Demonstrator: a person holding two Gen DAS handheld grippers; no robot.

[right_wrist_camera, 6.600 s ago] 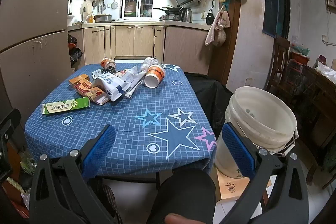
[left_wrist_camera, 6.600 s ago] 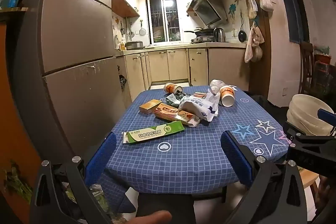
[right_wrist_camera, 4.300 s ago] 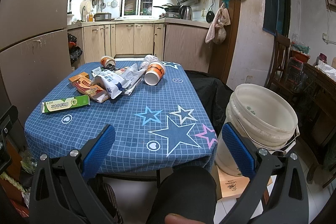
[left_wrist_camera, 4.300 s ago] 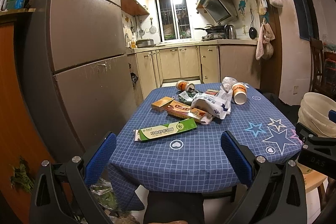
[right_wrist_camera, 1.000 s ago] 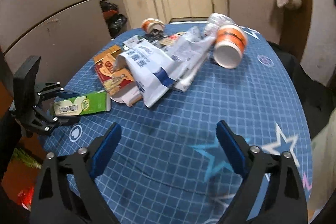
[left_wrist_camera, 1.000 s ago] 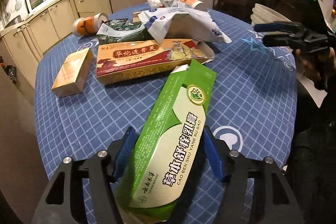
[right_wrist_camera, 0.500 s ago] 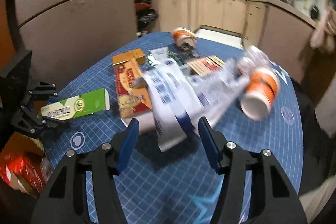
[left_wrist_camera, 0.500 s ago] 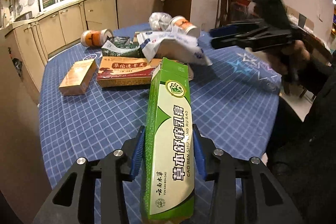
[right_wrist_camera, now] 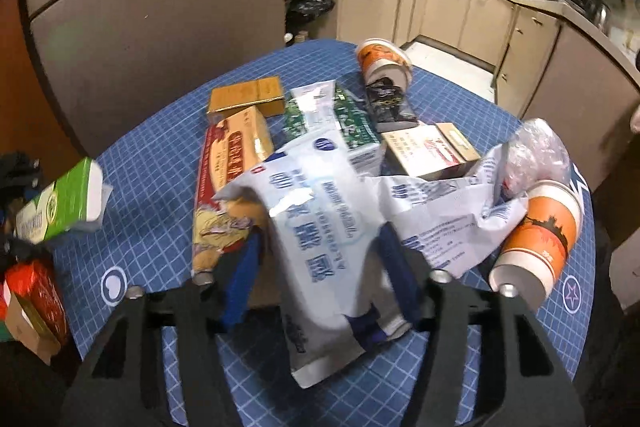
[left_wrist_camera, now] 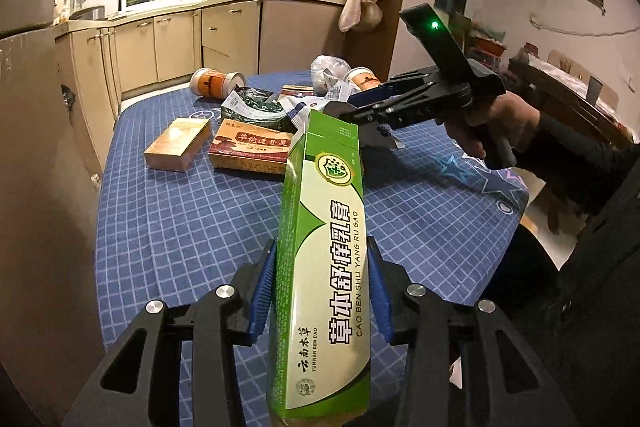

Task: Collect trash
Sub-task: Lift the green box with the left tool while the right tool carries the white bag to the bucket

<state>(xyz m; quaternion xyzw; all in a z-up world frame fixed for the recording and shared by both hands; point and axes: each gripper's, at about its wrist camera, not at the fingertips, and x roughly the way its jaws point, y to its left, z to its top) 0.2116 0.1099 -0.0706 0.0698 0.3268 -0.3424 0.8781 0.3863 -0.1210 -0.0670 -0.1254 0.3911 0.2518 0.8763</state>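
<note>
Now | left gripper (left_wrist_camera: 320, 291) clamps glossy green carton (left_wrist_camera: 324, 267) (long, rectangular) | right gripper (right_wrist_camera: 320, 267) part-open astride crinkled white pouch (right_wrist_camera: 320, 227)

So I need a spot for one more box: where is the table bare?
Bare blue tablecloth runs along the near edge, between the left tongs and the gold box. Another bare patch lies right of the green carton, near the star print. Around the white bag and the orange cup it is crowded.
</note>
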